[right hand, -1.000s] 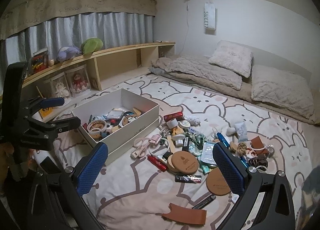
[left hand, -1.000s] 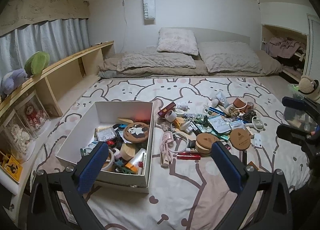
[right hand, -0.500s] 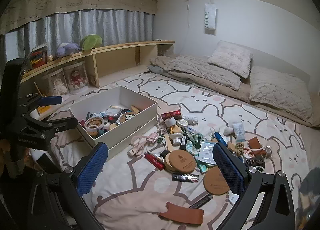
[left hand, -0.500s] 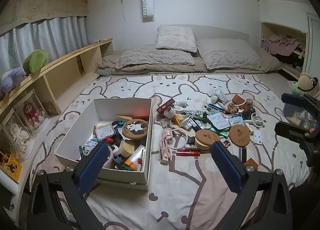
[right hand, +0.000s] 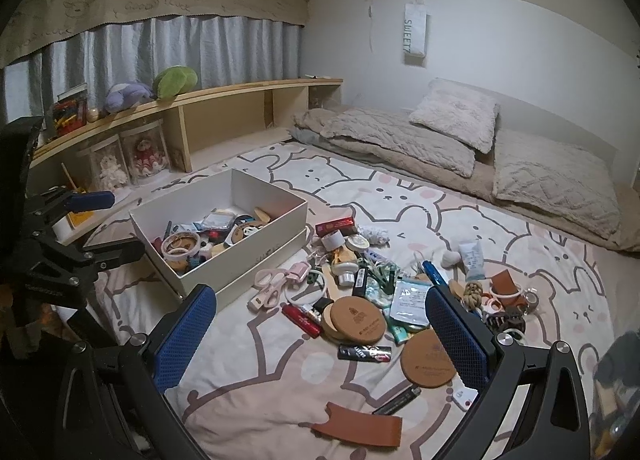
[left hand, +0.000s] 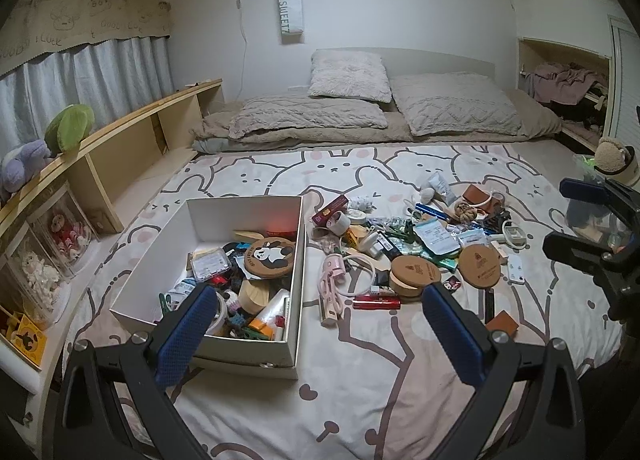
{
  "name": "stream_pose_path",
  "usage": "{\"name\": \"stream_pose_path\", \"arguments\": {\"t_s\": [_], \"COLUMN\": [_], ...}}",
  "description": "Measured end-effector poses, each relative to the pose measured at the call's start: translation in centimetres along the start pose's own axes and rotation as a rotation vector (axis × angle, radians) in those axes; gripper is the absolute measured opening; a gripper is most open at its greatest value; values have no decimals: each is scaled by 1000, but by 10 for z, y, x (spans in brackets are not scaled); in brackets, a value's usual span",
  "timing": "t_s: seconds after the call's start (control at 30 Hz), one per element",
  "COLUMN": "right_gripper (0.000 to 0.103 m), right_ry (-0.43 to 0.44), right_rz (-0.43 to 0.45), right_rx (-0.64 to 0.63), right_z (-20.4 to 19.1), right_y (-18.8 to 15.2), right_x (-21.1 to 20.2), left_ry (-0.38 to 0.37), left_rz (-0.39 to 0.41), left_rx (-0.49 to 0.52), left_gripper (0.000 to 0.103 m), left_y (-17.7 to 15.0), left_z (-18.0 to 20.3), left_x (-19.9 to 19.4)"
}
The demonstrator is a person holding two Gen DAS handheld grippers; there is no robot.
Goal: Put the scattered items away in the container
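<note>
A white box [left hand: 294, 256] [right hand: 256, 248] sits on the bed, part filled with small items, among them a panda coaster [left hand: 270, 256]. To its right lies a scatter: cork coasters [left hand: 414, 274] [right hand: 358, 318], a red tube [left hand: 376, 303] [right hand: 300, 318], pink scissors [right hand: 266, 292], a brown leather piece [right hand: 360, 426]. My left gripper [left hand: 316, 334] is open and empty, raised above the bed's near edge in front of the box. My right gripper [right hand: 320, 340] is open and empty, raised above the scatter's near side. Each gripper shows at the other view's edge.
The bed has a bunny-print sheet [left hand: 340, 172] with pillows [left hand: 350, 74] and blankets at the far end. A wooden shelf [left hand: 132, 140] with plush toys runs along the left. A curtain [right hand: 160, 56] hangs behind it. An alcove [left hand: 560, 88] with clothes is at the right.
Both grippers have drawn back and risen slightly, so the box and the scatter look smaller and lower in view. Both stay open and empty.
</note>
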State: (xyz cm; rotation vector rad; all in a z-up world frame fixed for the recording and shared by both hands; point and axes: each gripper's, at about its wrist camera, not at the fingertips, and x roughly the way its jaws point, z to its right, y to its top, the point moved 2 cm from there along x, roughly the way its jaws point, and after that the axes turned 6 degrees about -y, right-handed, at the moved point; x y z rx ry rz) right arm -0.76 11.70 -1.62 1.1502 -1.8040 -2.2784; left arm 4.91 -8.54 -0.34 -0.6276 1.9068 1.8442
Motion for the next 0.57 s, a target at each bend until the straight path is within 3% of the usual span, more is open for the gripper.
{"name": "stream_pose_path", "arguments": {"t_s": [0.57], "right_gripper": [103], "right_ry": [1], "right_rz": [-15], "right_rx": [6], "right_z": [1], "right_y": [-4], "right_x": [2], "left_ry": [-14], "left_rz": [0], "left_rx": [-19], "left_gripper": [103], "left_y": [-2], "left_z": [-3], "left_x": [0]}}
